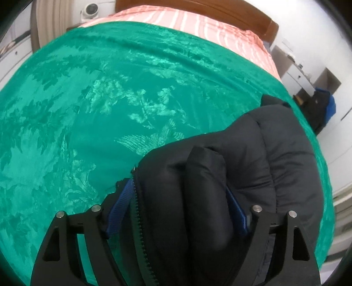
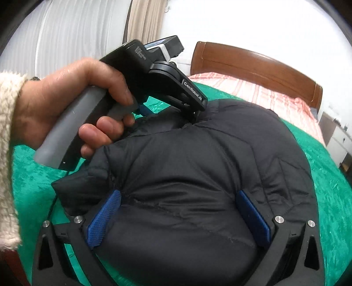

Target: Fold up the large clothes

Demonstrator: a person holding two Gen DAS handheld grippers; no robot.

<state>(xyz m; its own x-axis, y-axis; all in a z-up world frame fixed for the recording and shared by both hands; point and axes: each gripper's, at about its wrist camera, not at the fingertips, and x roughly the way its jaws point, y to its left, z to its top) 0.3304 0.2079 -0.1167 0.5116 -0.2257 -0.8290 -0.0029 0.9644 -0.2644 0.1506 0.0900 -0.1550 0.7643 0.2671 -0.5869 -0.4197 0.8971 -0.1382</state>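
Both grippers carry the black puffer jacket [image 2: 198,158] over the green bedspread [image 1: 77,110].

The left gripper [image 1: 176,193] has its fingers spread wide around a bunched zipper-edge fold, and the right gripper [image 2: 178,211] clamps a thick quilted panel between its blue pads [image 2: 103,217] — likely so two held edges can be brought together. Above the jacket, the person's hand [image 2: 72,105] squeezes the left gripper's handle, nose tilted down into the padding.

A bed is covered by a green patterned spread [image 1: 88,110], with pink striped bedding [image 1: 187,19] and a wooden headboard [image 2: 253,63] at the far end; pale curtains [image 2: 145,19] are hung far left.
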